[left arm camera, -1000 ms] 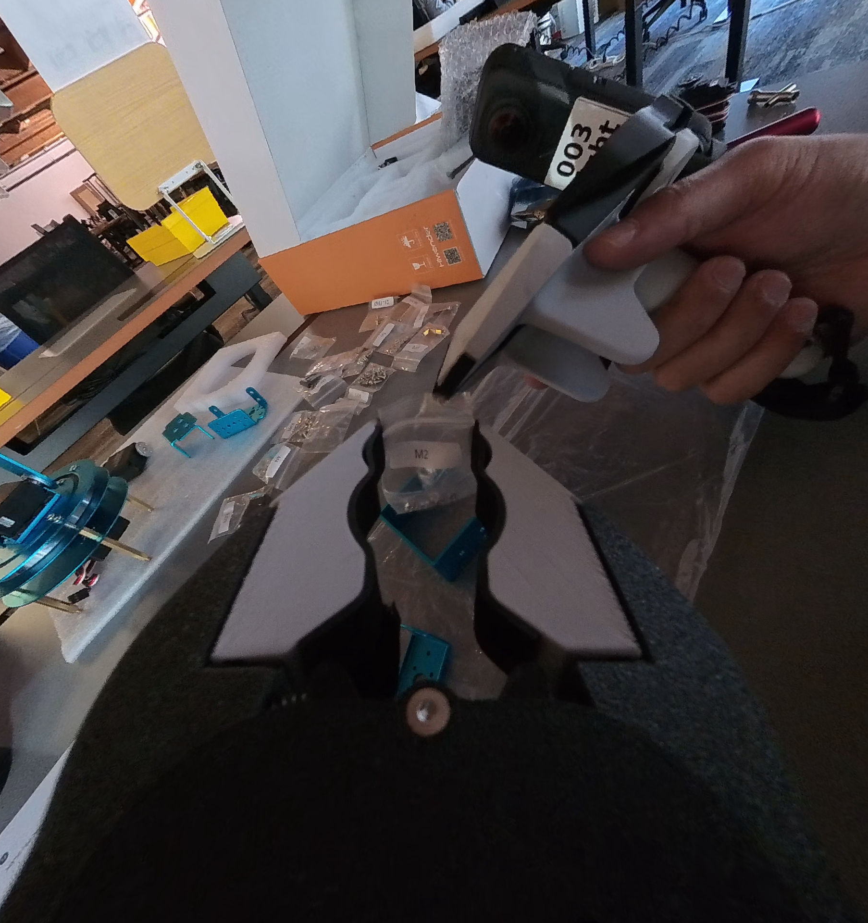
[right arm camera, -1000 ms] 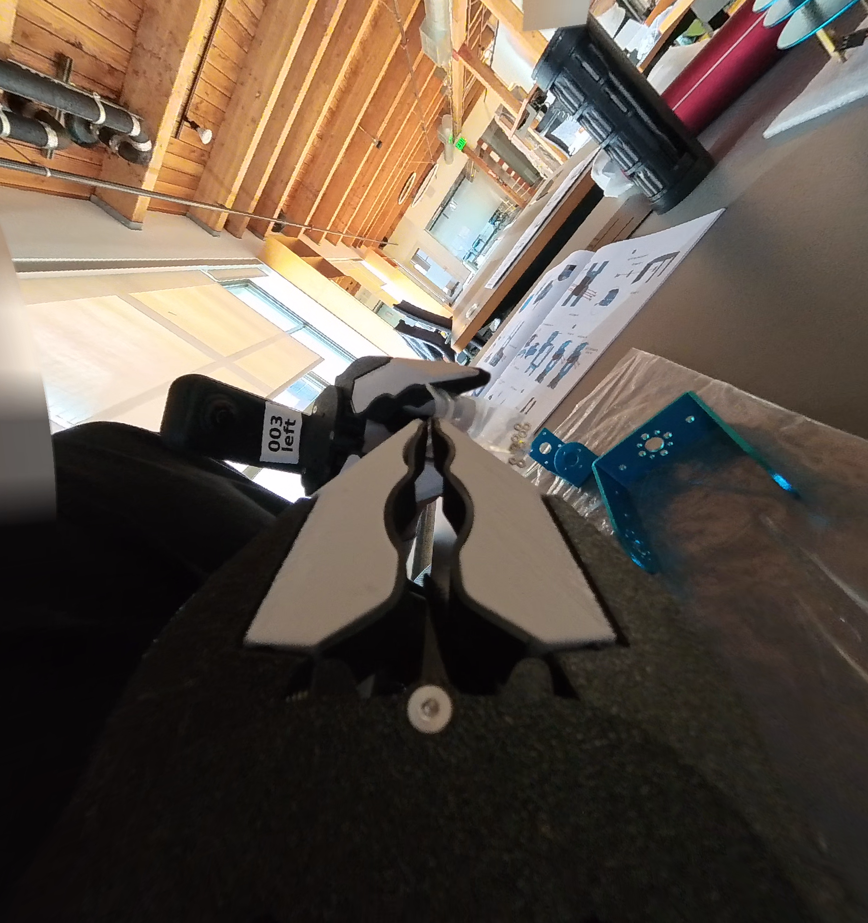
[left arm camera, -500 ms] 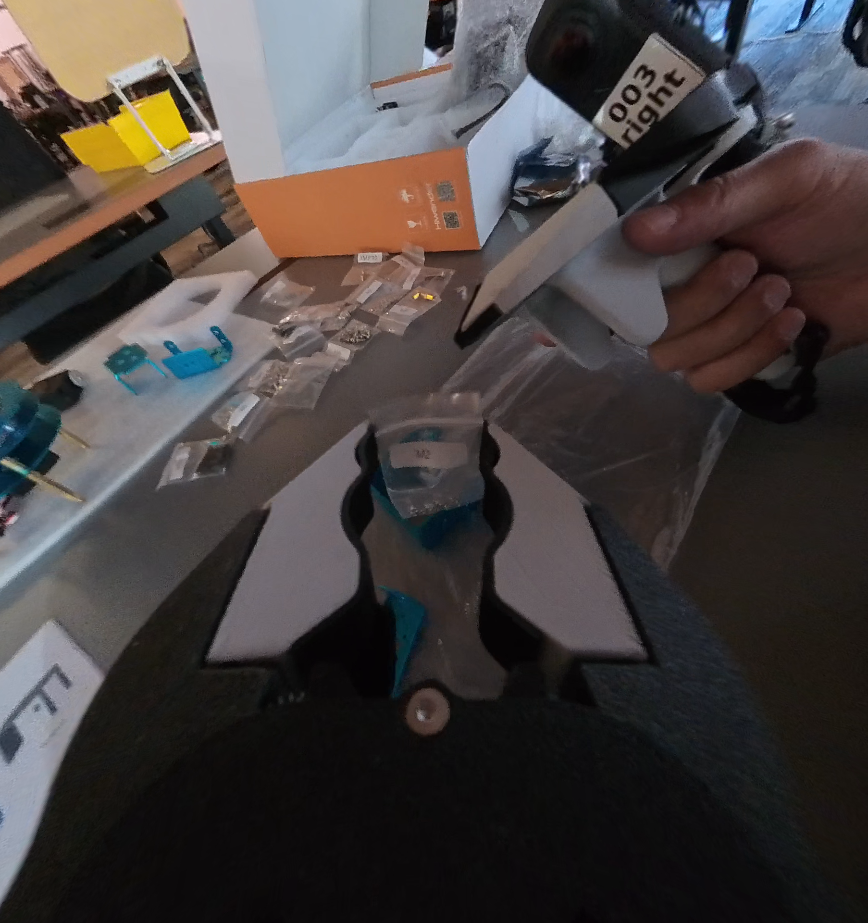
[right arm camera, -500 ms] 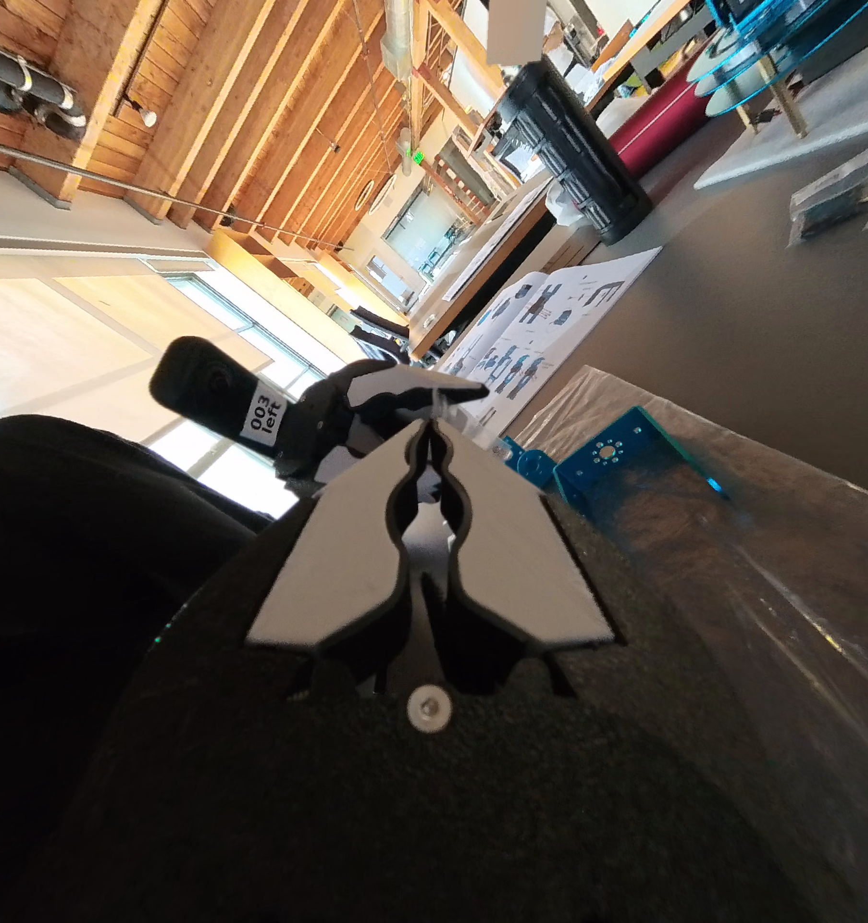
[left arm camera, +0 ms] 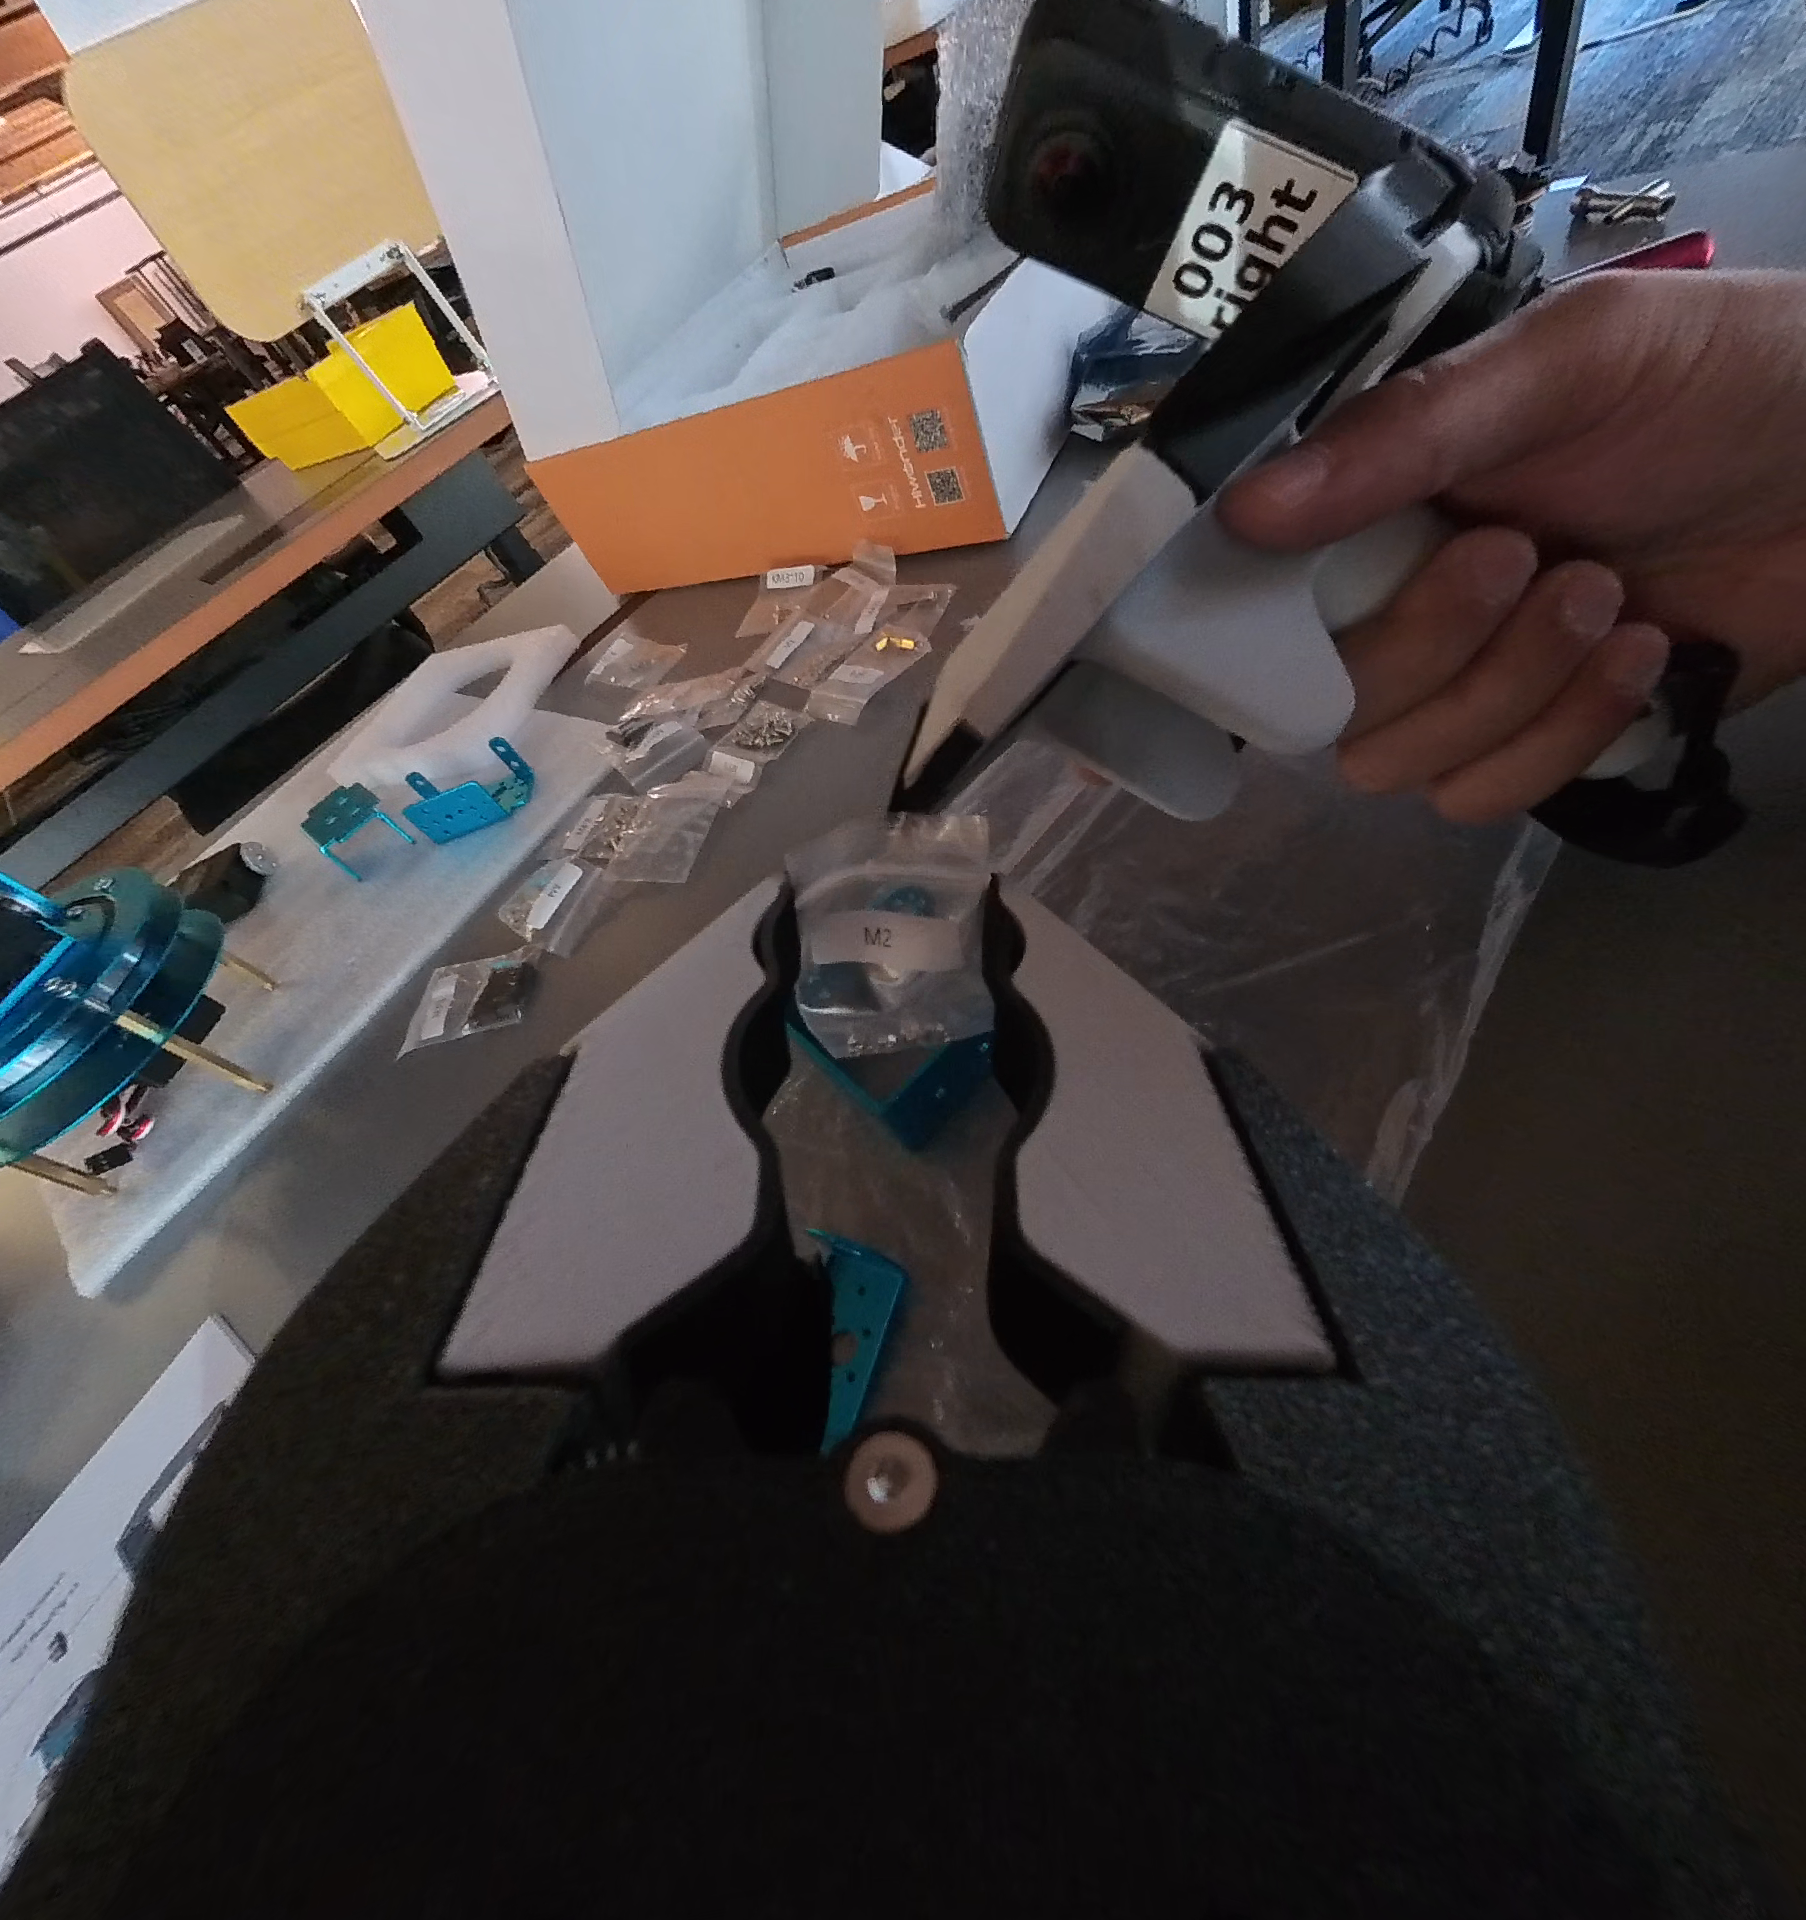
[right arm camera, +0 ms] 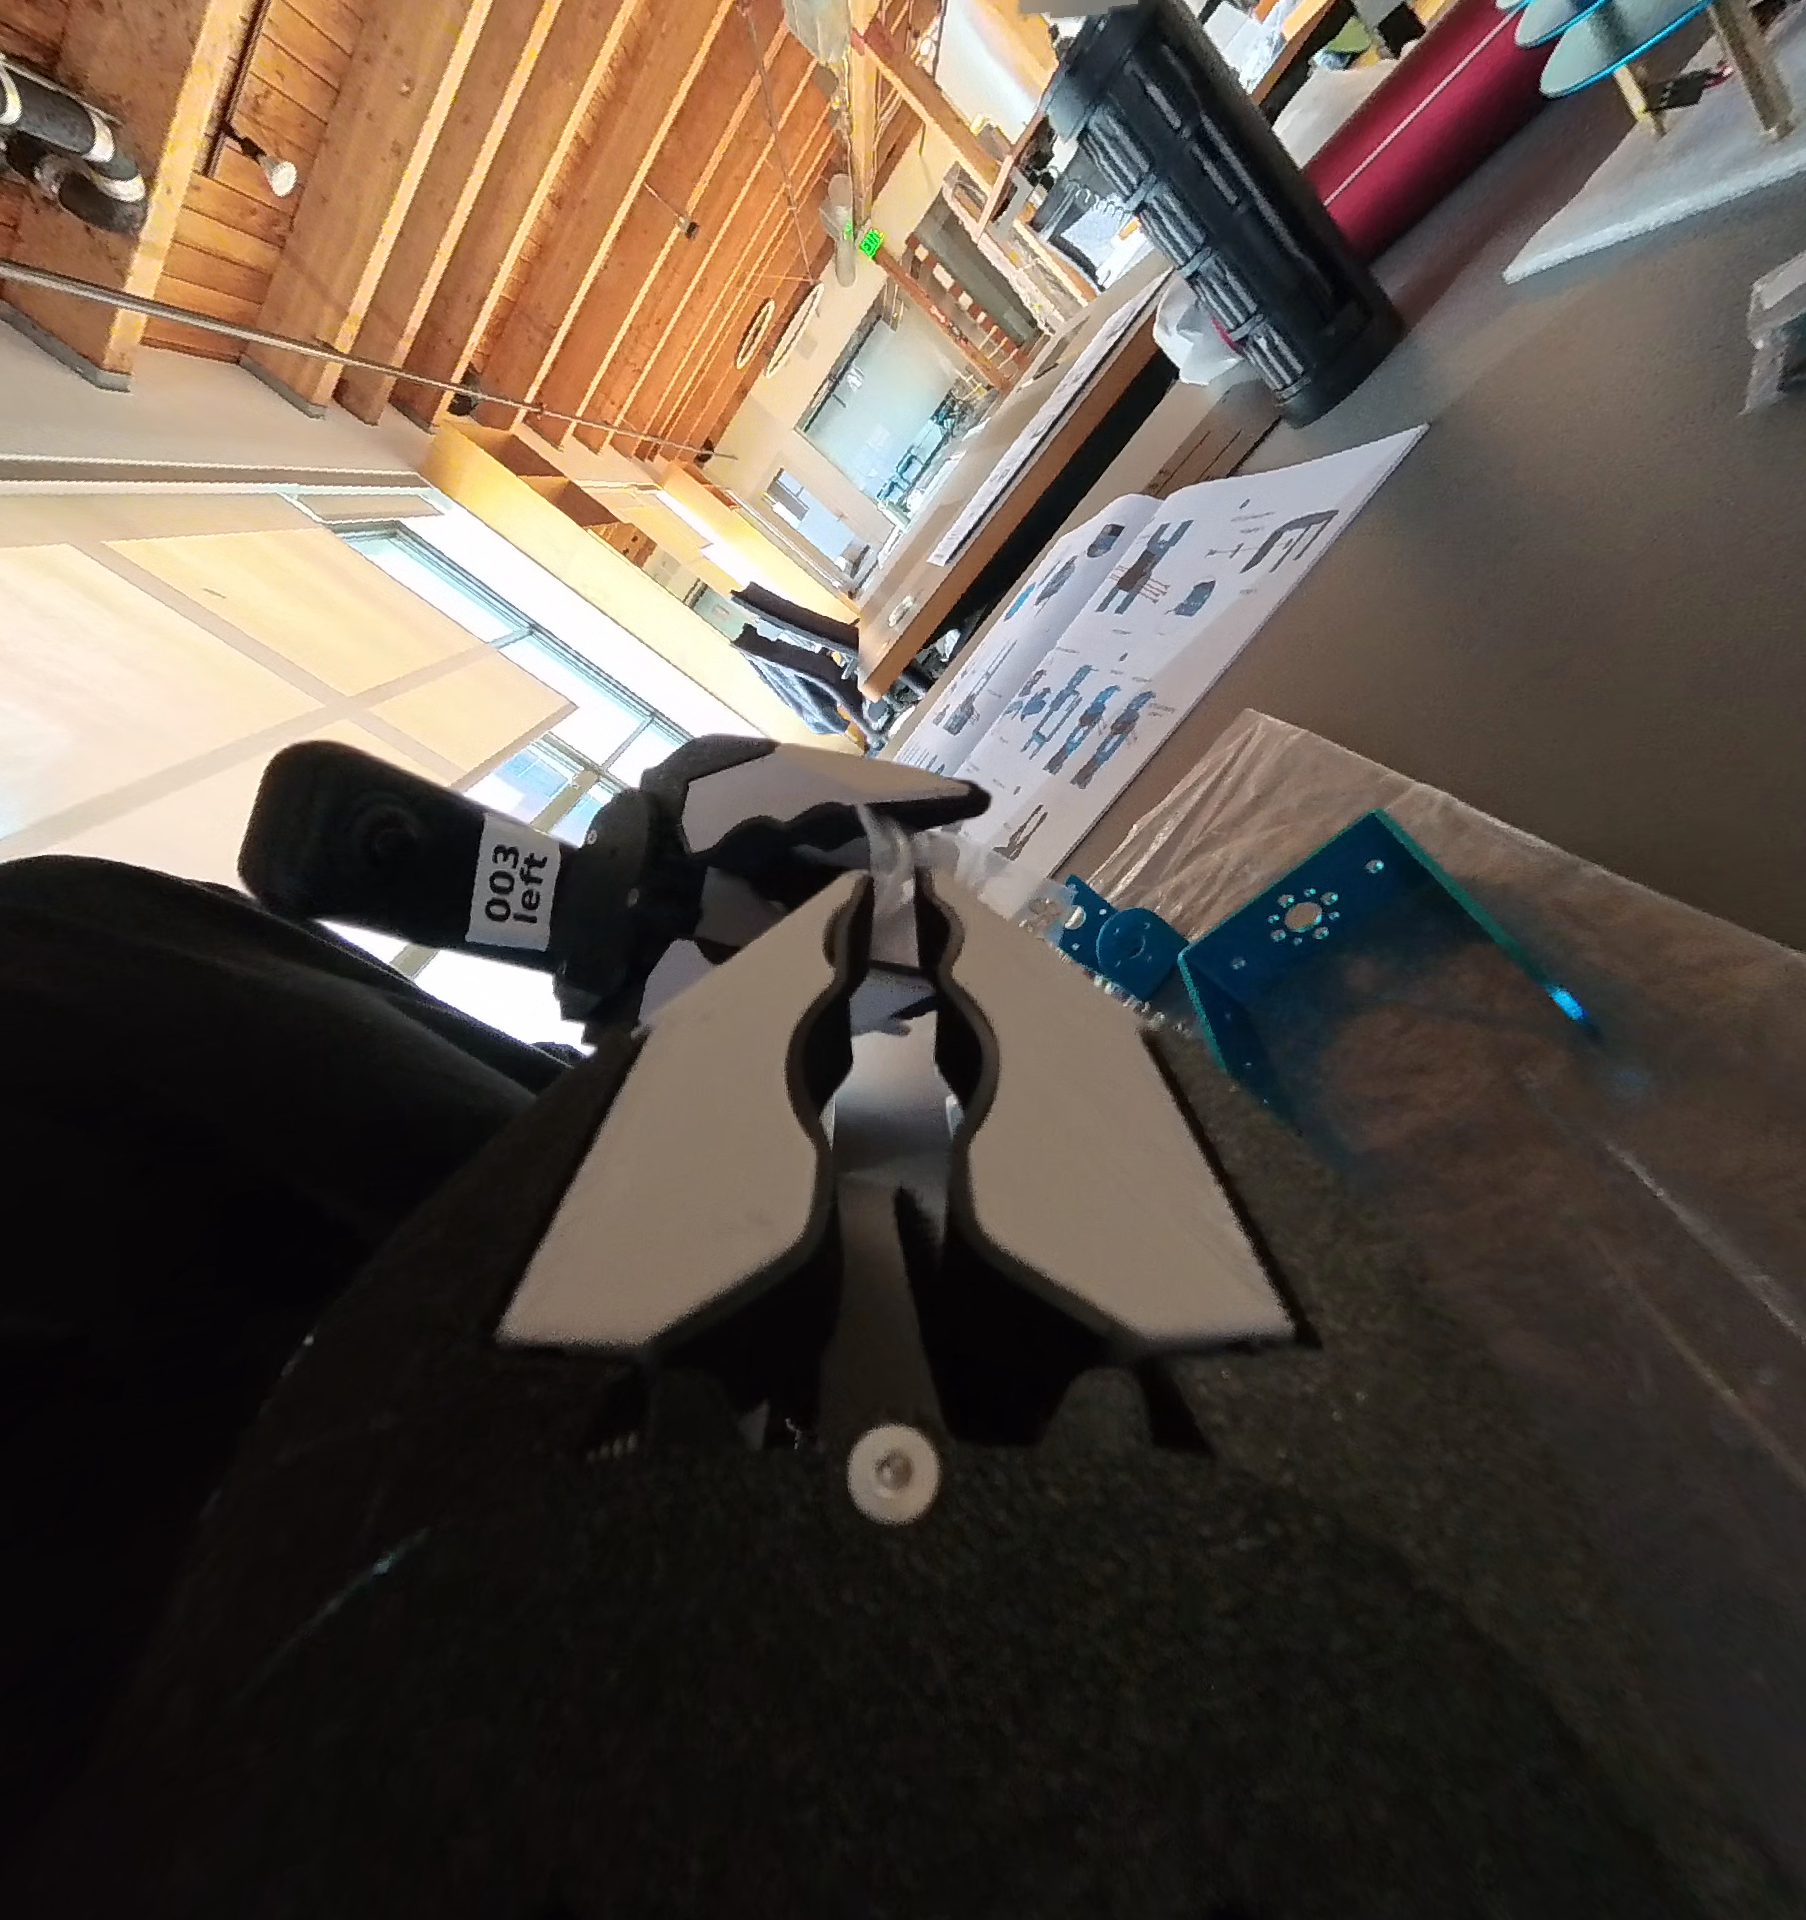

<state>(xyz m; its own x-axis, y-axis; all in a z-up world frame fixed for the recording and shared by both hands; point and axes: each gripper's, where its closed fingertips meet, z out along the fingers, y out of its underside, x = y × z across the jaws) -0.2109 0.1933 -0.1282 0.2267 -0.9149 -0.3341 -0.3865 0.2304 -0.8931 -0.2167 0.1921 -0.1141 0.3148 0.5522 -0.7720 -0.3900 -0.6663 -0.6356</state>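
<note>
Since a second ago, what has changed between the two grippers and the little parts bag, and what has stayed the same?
The right gripper, lifted away half a second ago, has come back down; its jaws sit at the top edge of the small bag, pinching or not is unclear. The left gripper still holds that bag over the large clear bag; the packets on the table stayed put.

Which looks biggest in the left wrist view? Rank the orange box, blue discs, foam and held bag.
1. Orange box
2. Blue discs
3. Foam and bag: alike. The bag is nearest the camera, so its rank is unsure.
</note>
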